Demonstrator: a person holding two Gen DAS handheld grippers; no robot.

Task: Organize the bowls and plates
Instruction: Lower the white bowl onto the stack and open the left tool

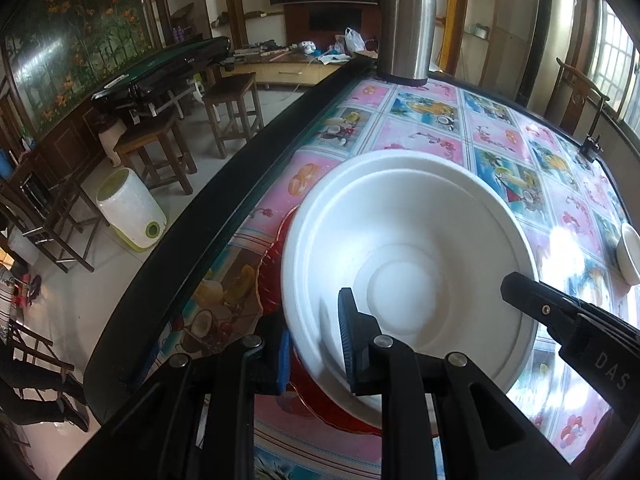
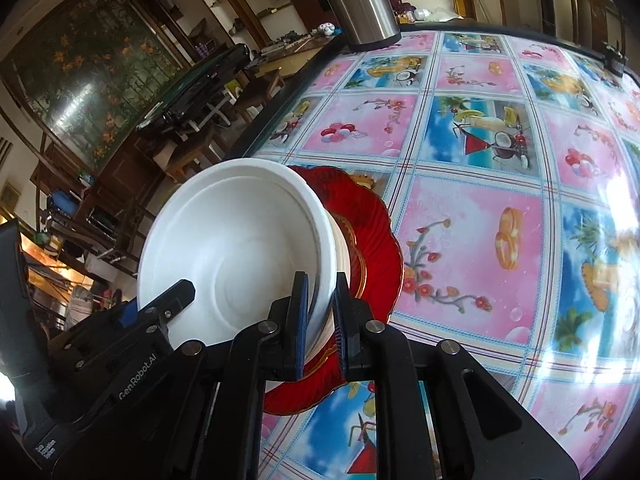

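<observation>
Our table (image 2: 476,236), under its pink-and-blue patterned cloth, carries a red plate (image 2: 372,236) near its left edge. The white bowl (image 2: 244,248) rests on that plate. We pinch the bowl's rim with both the left claw (image 1: 316,354) and right claw (image 2: 322,320).

I am looking past the table's dark rim (image 1: 224,184) onto a pale tiled floor (image 1: 276,108), where wooden stools (image 1: 234,110) are standing beside a white canister (image 1: 130,210). A flower mural (image 1: 76,40) is covering the left wall. Daylight is coming through a barred window (image 1: 614,60), glaring on the patterned tablecloth (image 2: 472,184).
</observation>
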